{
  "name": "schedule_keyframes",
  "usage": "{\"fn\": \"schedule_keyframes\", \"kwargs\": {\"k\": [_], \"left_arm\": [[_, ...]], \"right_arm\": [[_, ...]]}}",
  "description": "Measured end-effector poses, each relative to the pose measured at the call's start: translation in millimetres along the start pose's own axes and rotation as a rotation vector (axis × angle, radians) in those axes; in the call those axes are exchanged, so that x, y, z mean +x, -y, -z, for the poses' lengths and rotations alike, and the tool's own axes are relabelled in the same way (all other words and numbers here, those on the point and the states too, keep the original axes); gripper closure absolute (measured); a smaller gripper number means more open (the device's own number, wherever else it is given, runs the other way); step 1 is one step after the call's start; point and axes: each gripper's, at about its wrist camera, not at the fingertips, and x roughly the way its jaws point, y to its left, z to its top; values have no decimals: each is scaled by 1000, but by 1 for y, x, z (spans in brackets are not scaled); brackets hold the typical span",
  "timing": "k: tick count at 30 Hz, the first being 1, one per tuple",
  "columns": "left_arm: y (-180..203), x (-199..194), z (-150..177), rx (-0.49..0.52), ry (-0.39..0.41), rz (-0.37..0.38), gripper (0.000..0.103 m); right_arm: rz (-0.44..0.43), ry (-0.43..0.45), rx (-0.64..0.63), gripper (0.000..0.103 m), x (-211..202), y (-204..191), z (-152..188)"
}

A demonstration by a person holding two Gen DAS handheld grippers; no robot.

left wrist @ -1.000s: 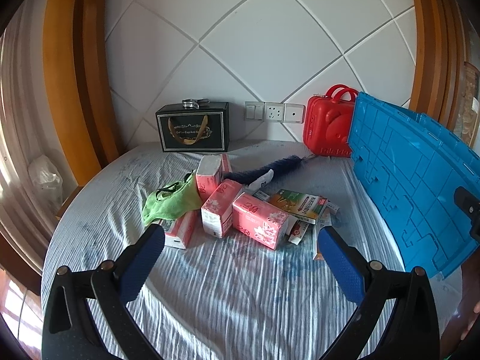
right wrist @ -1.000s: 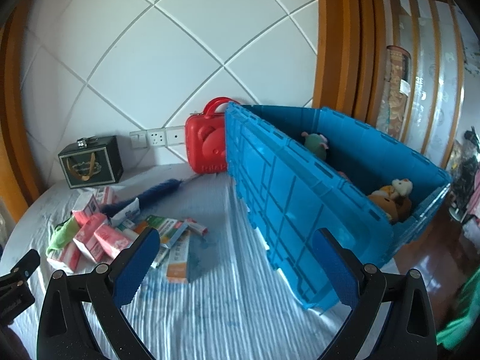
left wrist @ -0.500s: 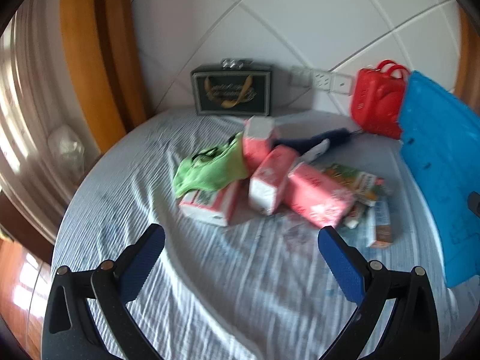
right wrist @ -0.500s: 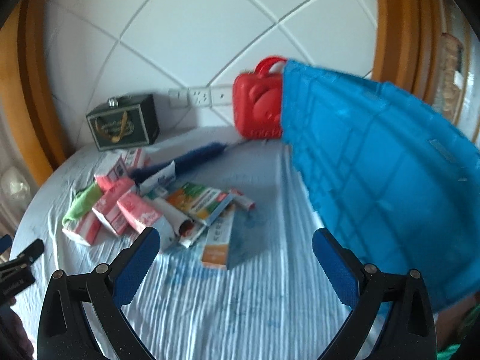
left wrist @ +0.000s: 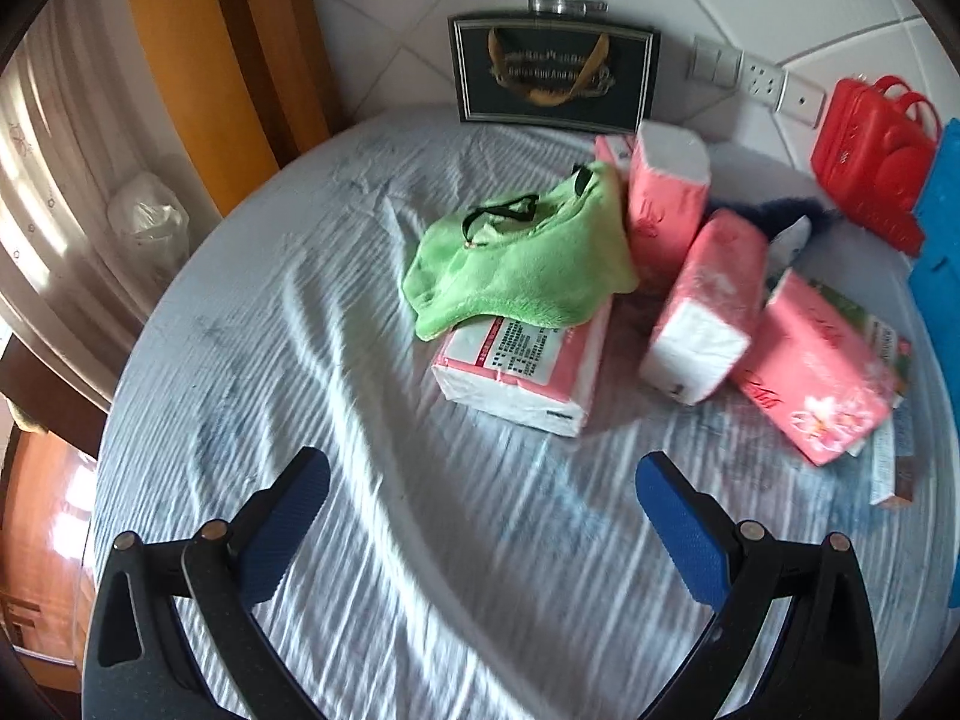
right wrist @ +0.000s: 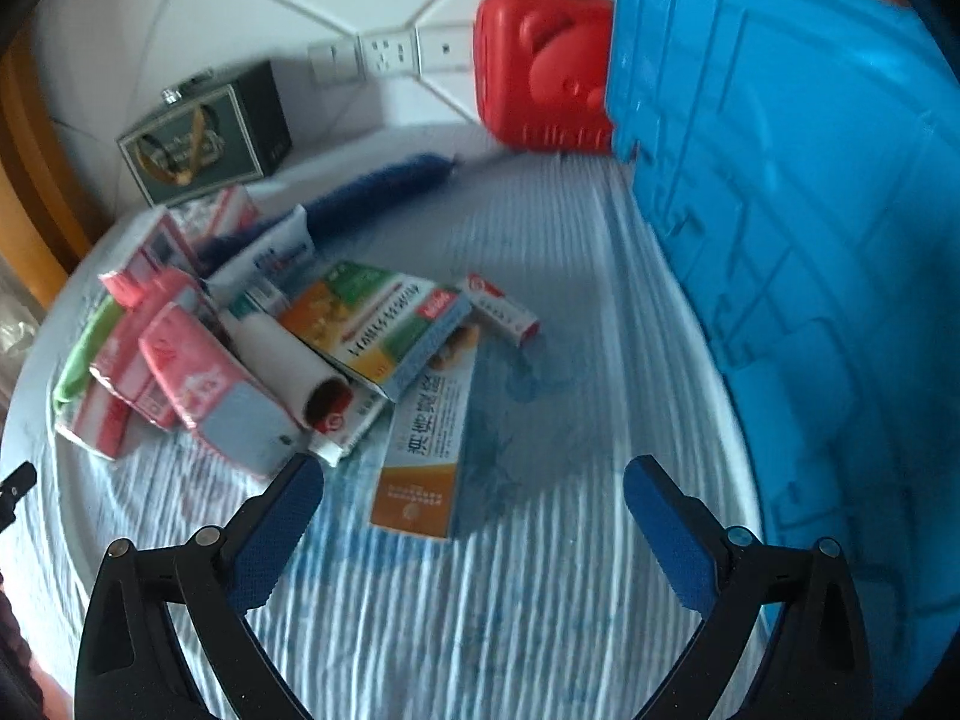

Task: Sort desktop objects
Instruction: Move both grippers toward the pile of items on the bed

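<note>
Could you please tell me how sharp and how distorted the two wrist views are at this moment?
Left wrist view: strong fisheye bending with dark corners; the striped cloth smears near the fingers, though the green towel stays fairly crisp. Right wrist view: softer overall, with motion blur streaking the blue crate and the red case; box print is barely legible.

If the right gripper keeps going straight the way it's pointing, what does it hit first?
Probably the flat orange and white medicine box lying on the striped tablecloth, which sits just ahead between the right gripper's open jaws. Depth is hard to judge in this fisheye view.
</note>
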Motion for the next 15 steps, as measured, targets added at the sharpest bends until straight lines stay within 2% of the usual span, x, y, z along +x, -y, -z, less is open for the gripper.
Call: {"fn": "schedule_keyframes", "kwargs": {"k": [4, 6, 10, 15], "left_arm": [[6, 26, -14, 19, -41, 9, 0], [9, 35, -26, 34, -37, 6, 0], [14, 54, -55, 68, -10, -8, 0], [23, 92, -81, 105, -49, -13, 0]], "right_arm": [[-29, -72, -27, 8, 27, 1, -3], [-33, -100, -30, 10, 38, 0, -4], [-48, -139, -26, 11, 50, 0, -5], [-35, -188, -45, 11, 68, -4, -3]]}}
